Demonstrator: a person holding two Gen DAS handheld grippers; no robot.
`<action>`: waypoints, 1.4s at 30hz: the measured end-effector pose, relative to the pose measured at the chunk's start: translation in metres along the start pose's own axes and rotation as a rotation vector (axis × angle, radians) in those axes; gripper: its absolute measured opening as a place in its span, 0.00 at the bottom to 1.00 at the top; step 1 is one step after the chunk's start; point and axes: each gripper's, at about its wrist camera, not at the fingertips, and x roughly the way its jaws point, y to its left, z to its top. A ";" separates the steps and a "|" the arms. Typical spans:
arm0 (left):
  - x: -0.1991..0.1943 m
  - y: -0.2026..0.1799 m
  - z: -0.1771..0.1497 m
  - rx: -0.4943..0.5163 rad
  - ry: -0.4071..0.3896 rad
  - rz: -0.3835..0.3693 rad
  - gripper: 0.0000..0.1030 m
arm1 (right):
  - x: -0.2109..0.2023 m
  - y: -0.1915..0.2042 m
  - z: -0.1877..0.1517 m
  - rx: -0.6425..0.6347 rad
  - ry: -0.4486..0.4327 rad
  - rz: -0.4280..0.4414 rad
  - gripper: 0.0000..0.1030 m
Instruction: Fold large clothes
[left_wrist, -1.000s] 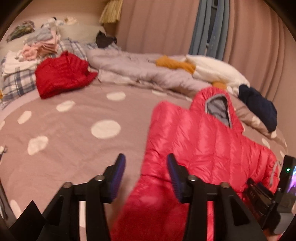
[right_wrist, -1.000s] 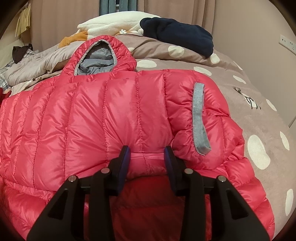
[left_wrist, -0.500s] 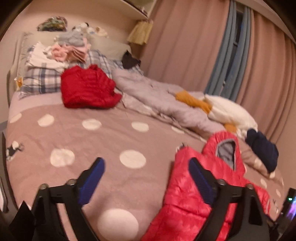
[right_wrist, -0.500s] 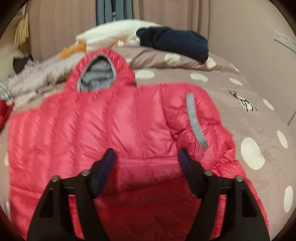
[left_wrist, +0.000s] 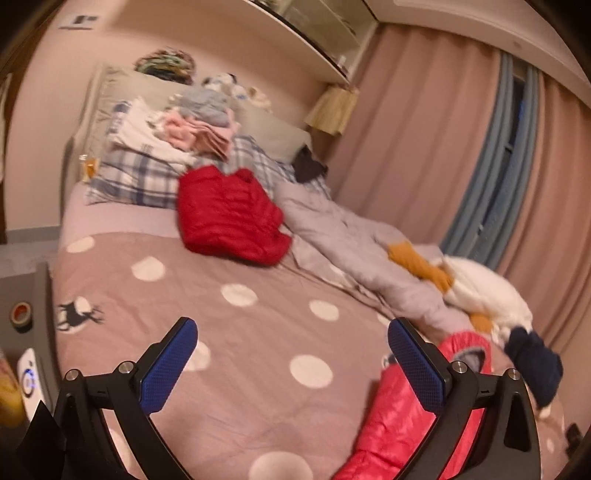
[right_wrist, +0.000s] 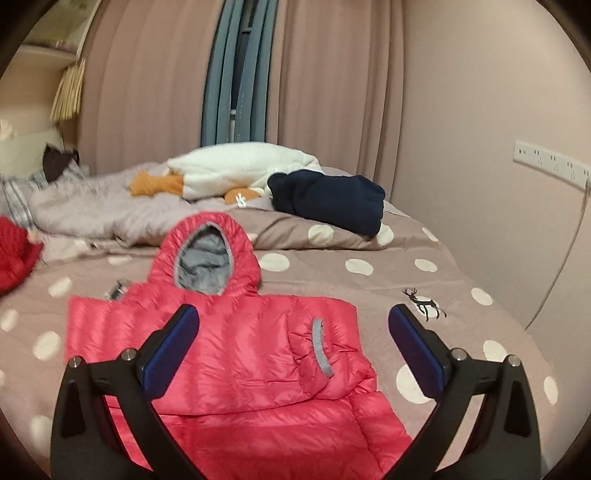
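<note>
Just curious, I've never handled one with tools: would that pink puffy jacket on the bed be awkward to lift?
Probably floppy: the pink jacket lies limp, one sleeve folded over. Its quilted puffiness suggests it's light for its size. The shiny shell may slip between fingers.

We hold our left gripper (left_wrist: 291, 363) raised, its blue-padded fingers (left_wrist: 168, 371) spread wide and gripping nothing. Our right gripper (right_wrist: 293, 349) is likewise lifted, its fingers (right_wrist: 415, 350) spread wide apart and empty too.

The pink jacket (right_wrist: 258, 362) runs off the bottom edge; the shelf clutter (left_wrist: 317, 22) (blurred) stays unreadable.
</note>
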 end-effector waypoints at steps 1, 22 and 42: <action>-0.002 0.002 0.003 -0.011 0.001 0.010 0.99 | -0.007 -0.005 0.003 0.030 -0.001 0.018 1.00; -0.034 -0.003 0.014 0.038 -0.073 -0.028 0.99 | -0.084 -0.019 0.024 0.065 -0.086 0.055 1.00; -0.017 -0.001 0.011 0.048 0.009 0.000 0.99 | -0.065 -0.013 0.021 0.032 -0.026 0.060 1.00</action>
